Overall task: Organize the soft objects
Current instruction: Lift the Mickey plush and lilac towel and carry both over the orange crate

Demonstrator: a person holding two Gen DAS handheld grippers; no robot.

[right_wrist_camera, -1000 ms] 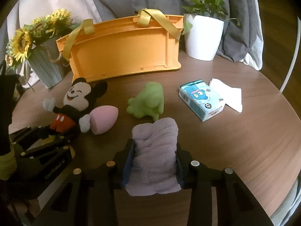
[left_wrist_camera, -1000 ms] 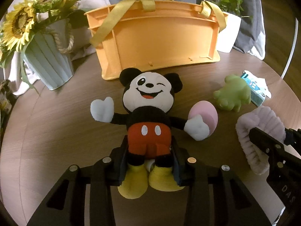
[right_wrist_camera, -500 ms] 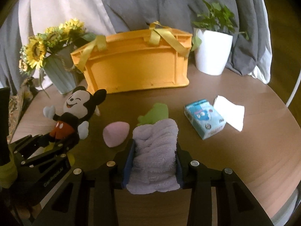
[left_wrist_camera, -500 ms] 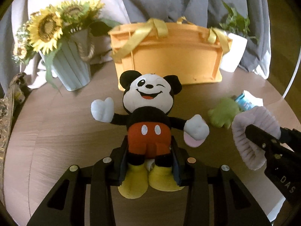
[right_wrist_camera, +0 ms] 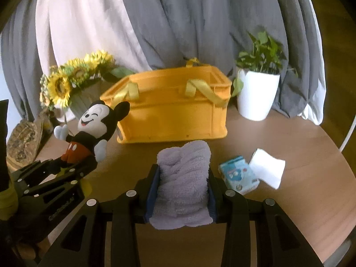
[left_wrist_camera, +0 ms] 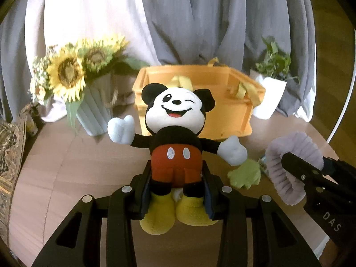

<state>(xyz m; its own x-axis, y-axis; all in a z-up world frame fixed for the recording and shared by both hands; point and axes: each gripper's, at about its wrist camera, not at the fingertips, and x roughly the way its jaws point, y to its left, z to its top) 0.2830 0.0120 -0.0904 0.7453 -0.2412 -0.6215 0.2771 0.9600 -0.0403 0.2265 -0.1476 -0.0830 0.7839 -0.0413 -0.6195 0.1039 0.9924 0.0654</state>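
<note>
Round wooden table (right_wrist_camera: pixel 300 200) bearing orange basket (right_wrist_camera: pixel 173 120), white plant pot (right_wrist_camera: pixel 255 98), tissue pack (right_wrist_camera: pixel 239 175), napkin (right_wrist_camera: pixel 268 170), sunflower vase (left_wrist_camera: pixel 93 109), green toy (left_wrist_camera: pixel 244 174).

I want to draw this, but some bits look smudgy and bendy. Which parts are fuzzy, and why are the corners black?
Left wrist view: the mouse plush is sharp; the sunflowers and orange basket behind are blurred. Right wrist view: the purple cloth is clear, the potted plant soft. Both views: the round fisheye lens curves the table edge and blacks the corners.

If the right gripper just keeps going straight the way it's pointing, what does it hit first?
Probably the orange basket: its near wall stands dead ahead of the right gripper, beyond the purple cloth it holds. Depth is unclear, so it might meet the table first.
</note>
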